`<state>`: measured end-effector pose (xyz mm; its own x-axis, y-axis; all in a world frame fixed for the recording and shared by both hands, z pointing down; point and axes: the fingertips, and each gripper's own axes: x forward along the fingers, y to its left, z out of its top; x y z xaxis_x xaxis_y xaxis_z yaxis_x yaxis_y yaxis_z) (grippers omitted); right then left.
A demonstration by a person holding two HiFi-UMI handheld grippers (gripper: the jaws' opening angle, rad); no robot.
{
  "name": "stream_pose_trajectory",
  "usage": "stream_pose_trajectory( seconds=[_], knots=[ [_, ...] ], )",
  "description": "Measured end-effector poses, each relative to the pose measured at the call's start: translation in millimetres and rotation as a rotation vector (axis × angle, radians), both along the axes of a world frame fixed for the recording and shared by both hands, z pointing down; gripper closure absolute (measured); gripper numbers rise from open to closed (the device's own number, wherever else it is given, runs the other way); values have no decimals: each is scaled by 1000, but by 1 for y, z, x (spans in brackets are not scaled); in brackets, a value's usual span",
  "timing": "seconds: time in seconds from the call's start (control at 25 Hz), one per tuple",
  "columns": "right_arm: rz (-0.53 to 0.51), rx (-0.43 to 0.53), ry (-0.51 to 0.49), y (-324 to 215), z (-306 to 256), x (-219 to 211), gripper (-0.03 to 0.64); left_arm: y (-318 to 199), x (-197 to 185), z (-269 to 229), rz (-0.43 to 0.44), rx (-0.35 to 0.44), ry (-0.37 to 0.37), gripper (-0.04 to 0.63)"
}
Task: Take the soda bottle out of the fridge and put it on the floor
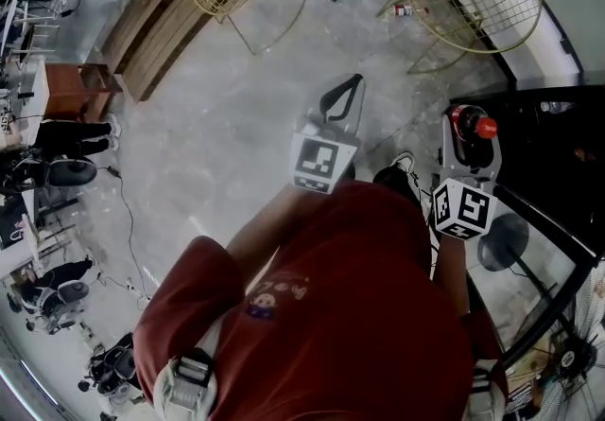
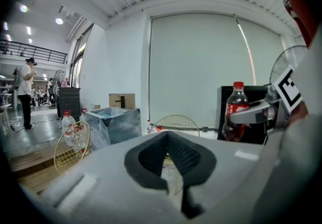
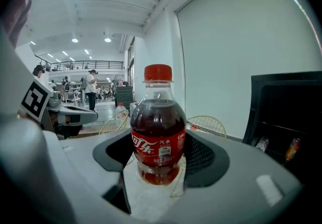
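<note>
Right claw [image 3: 160,148]: clenched on the soda bottle [image 3: 158,132], pads on the lower body at label height.
Bottle position: upright, red cap up, clear of the fridge [image 3: 287,112]; in the head view it sits right of centre, just left of the dark cabinet, above the floor [image 1: 236,145].
Task stage (judged): bottle is out; lowering and set-down not yet done.
Risk 1: round, smooth body may slip or twist in the pads on the way down, since the grip sits low and the bottle is top-heavy above it.
Risk 2: letting go before the base is flat on the floor could tip it; it would then roll.
Risk 3: a tilted claw at set-down lands the base on its edge.
Right claw opening: wide, jaws spread to the bottle's full width, both pads touching it.
Left claw [image 2: 168,155]: jaw tips together, nothing between them; centre of the head view, well apart from the bottle.
</note>
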<state>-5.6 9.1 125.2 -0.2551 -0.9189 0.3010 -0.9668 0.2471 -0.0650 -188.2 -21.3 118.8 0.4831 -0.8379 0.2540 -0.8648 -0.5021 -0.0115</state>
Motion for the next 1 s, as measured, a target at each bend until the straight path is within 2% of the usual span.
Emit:
stream_pose_trajectory(
  seconds=[0.52,0.8,1.0],
  knots=[
    [22,-104,-11,2,48,22,316,-6,30,45,42,-97,-36,595],
    [12,-156,-16,-9,103,26,315,-15,46,98,61,-176,-55,595],
    [9,-213,-44,-12,153,21,315,-22,50,143,65,-190,-58,595]
  ],
)
